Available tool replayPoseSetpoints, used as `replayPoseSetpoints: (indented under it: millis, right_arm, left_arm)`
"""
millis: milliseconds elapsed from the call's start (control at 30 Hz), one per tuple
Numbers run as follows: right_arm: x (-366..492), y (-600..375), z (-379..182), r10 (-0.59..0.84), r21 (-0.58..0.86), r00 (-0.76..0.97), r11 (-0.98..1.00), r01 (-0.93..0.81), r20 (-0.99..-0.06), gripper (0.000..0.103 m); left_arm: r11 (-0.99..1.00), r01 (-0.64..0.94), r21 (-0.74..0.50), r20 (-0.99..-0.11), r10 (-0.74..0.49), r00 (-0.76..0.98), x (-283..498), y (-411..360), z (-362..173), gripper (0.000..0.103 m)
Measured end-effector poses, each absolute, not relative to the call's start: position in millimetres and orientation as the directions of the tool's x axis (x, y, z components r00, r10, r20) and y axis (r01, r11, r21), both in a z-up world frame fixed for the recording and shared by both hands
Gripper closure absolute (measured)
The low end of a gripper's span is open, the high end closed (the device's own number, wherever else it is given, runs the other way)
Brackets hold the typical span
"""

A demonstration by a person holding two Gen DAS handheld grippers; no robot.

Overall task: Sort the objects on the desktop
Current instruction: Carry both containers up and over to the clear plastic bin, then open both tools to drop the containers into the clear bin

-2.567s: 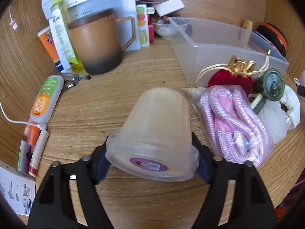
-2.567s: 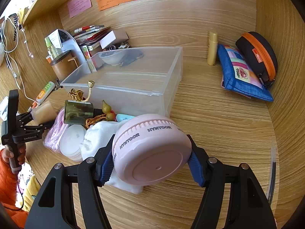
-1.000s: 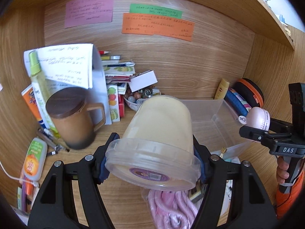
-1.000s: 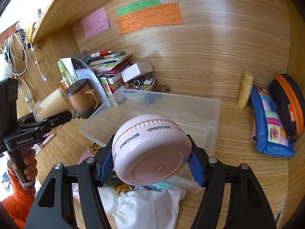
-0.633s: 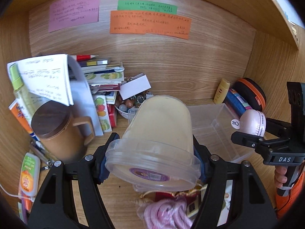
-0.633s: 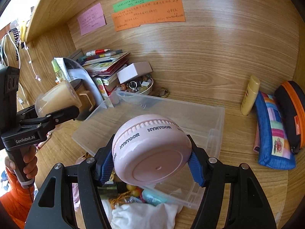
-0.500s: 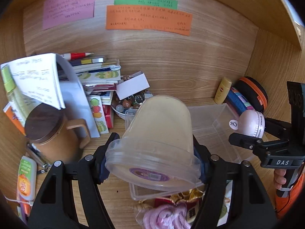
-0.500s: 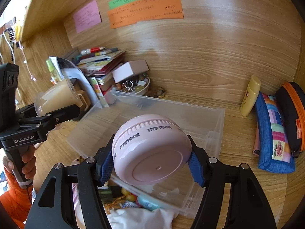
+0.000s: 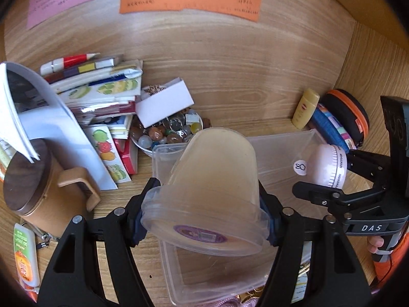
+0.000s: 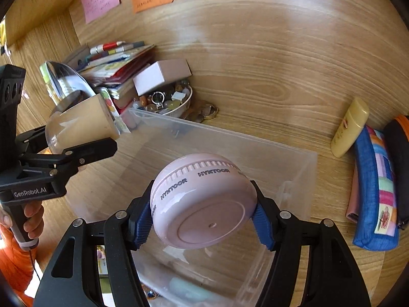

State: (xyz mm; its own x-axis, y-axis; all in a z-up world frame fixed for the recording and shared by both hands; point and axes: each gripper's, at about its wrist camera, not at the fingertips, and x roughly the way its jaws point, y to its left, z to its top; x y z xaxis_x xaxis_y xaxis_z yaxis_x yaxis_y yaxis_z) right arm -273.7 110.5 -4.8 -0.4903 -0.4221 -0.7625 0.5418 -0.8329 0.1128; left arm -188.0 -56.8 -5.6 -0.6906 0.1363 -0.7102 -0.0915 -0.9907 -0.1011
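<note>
My left gripper point(image 9: 204, 217) is shut on a translucent plastic tub point(image 9: 212, 179) with a purple label, held in the air over the near left part of a clear plastic bin point(image 9: 281, 143). My right gripper point(image 10: 202, 217) is shut on a round pink HYNTOOR case point(image 10: 202, 202), held above the same bin point(image 10: 230, 138). In the right wrist view the left gripper point(image 10: 76, 140) with the tub point(image 10: 79, 125) hangs at the left. In the left wrist view the right gripper point(image 9: 329, 176) with the pink case point(image 9: 324, 168) is at the right.
A brown lidded mug point(image 9: 38, 192), a stack of booklets point(image 9: 97, 92) and a bowl of trinkets point(image 9: 166, 133) stand left and behind the bin. A yellow tube point(image 10: 350, 128), a blue pouch point(image 10: 378, 192) and a black-orange case point(image 9: 350, 112) lie to the right.
Both grippers have lifted their objects off the desk and carried them forward, so that they now hang over the clear bin. The grips have not changed.
</note>
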Motion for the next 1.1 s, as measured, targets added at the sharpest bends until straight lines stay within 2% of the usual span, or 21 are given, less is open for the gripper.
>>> replayPoseSetpoints:
  millis: [467, 667, 1100]
  right_arm:
    - [-280.9, 88.5, -25.6, -0.332, 0.025, -0.463, -0.832, 0.553, -0.822, 0.04]
    - [-280.2, 79.7, -38.7, -0.28, -0.022, -0.444, -0.826, 0.563, -0.851, 0.04]
    - [-277.9, 71.0, -36.8, -0.218, -0.104, -0.487, -0.828, 0.552, -0.846, 0.037]
  left_arm:
    - [-0.986, -0.141, -0.085, -0.747, 0.156, -0.647, -193.9, -44.2, -21.0, 0.034]
    - [-0.988, -0.152, -0.016, -0.743, 0.113, -0.659, -192.1, -37.6, -23.2, 0.035]
    - [-0.986, -0.169, -0.002, -0.739, 0.116, -0.664, -190.3, -39.9, -24.9, 0.035]
